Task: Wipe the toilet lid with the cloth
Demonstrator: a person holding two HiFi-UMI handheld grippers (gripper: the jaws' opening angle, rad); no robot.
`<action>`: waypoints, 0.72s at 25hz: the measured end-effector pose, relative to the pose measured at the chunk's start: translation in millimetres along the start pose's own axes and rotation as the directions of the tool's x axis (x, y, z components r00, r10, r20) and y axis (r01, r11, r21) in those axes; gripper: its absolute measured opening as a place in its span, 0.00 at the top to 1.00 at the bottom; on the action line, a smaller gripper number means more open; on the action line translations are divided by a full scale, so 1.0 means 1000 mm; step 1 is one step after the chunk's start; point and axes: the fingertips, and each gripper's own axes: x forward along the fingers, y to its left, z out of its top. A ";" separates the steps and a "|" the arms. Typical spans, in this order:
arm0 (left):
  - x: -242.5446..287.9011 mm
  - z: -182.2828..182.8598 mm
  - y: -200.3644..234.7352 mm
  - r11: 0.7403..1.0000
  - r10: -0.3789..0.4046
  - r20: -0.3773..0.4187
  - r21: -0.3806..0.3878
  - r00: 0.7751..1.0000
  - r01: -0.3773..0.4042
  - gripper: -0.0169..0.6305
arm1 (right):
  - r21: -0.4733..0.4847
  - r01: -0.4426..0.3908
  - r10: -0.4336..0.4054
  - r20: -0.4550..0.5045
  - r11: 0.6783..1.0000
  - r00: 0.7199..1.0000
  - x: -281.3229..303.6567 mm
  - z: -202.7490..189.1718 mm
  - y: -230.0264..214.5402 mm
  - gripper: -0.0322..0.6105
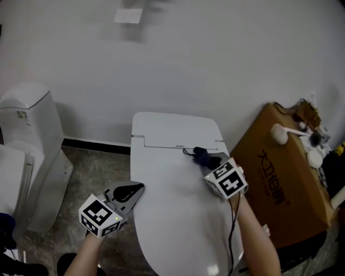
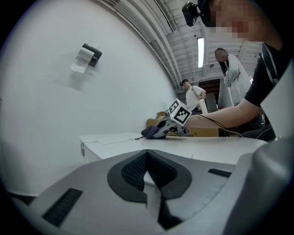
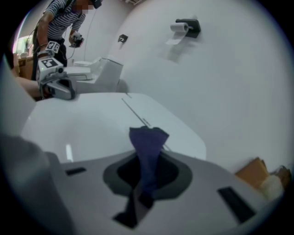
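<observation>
The white toilet lid [image 1: 178, 205] lies shut in the middle of the head view. A dark blue cloth [image 1: 198, 154] rests on its far part near the hinge, and my right gripper [image 1: 209, 161] is shut on it. In the right gripper view the cloth [image 3: 147, 142] sticks up from between the jaws of that gripper [image 3: 141, 186], over the lid [image 3: 82, 124]. My left gripper [image 1: 135, 190] sits at the lid's left edge, shut with nothing in it. Its own view shows the left gripper [image 2: 148, 176] low, looking across the lid [image 2: 216, 149] at the cloth [image 2: 149, 132].
A second white toilet [image 1: 27, 135] stands at the left on the tiled floor [image 1: 91, 167]. A brown cardboard box [image 1: 280, 178] with brushes [image 1: 281, 133] on top stands close to the right. A paper roll holder [image 1: 129, 15] hangs on the wall. People stand far off [image 2: 193, 96].
</observation>
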 end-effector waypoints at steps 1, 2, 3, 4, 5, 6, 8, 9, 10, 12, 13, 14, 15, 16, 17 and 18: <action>0.000 0.000 0.000 1.000 0.001 0.000 0.001 1.000 -0.001 0.95 | 0.001 -0.008 0.008 0.006 1.000 1.000 0.001 0.004 0.003 0.85; 0.000 0.000 0.000 1.000 0.002 -0.001 0.001 1.000 -0.002 0.95 | 0.001 -0.016 0.016 0.013 1.000 1.000 0.002 0.009 0.007 0.85; -0.001 0.000 0.000 1.000 0.003 -0.003 0.001 1.000 -0.003 0.95 | 0.001 -0.024 0.024 0.018 1.000 1.000 0.003 0.013 0.010 0.85; 0.000 0.000 0.000 1.000 0.003 -0.004 0.001 1.000 -0.003 0.95 | -0.002 -0.029 0.029 0.021 1.000 0.999 0.004 0.016 0.013 0.85; 0.000 0.000 0.000 1.000 0.003 -0.005 0.001 1.000 -0.003 0.95 | -0.005 -0.033 0.033 0.022 0.999 0.999 0.005 0.019 0.015 0.85; 0.000 0.000 0.000 1.000 0.003 -0.006 0.001 1.000 -0.003 0.95 | -0.010 -0.036 0.036 0.023 0.999 0.999 0.006 0.021 0.017 0.85; 0.000 0.000 0.000 1.000 0.004 -0.007 0.001 1.000 -0.004 0.95 | -0.017 -0.041 0.041 0.026 0.999 0.999 0.007 0.027 0.023 0.85; 0.000 0.000 0.000 1.000 0.004 -0.007 0.001 1.000 -0.004 0.95 | -0.019 -0.041 0.042 0.028 0.999 0.999 0.008 0.030 0.025 0.85; 0.000 0.000 0.000 1.000 0.005 -0.008 0.001 1.000 -0.005 0.95 | -0.023 -0.041 0.042 0.029 0.999 0.999 0.010 0.033 0.028 0.85; 0.001 -0.001 0.000 1.000 0.008 -0.011 0.001 1.000 -0.008 0.95 | -0.032 -0.046 0.047 0.030 0.998 0.998 0.012 0.039 0.034 0.85; 0.001 -0.001 -0.001 1.000 0.009 -0.011 0.001 1.000 -0.009 0.95 | -0.037 -0.050 0.052 0.033 0.998 0.998 0.013 0.042 0.037 0.85; 0.001 -0.001 -0.001 1.000 0.010 -0.011 0.001 1.000 -0.010 0.95 | -0.042 -0.056 0.057 0.036 0.998 0.998 0.014 0.046 0.041 0.85; 0.001 0.000 -0.001 1.000 0.011 -0.010 0.002 1.000 -0.011 0.95 | -0.048 -0.061 0.062 0.039 0.997 0.997 0.015 0.050 0.044 0.85; 0.001 0.000 -0.001 1.000 0.011 -0.010 0.003 1.000 -0.011 0.95 | -0.053 -0.065 0.067 0.042 0.996 0.997 0.016 0.054 0.047 0.85; 0.001 0.000 -0.001 1.000 0.011 -0.010 0.003 1.000 -0.011 0.95 | -0.059 -0.069 0.071 0.044 0.996 0.996 0.017 0.057 0.050 0.85; 0.001 0.000 -0.001 1.000 0.011 -0.011 0.004 1.000 -0.011 0.95 | -0.065 -0.072 0.076 0.047 0.995 0.996 0.018 0.060 0.054 0.85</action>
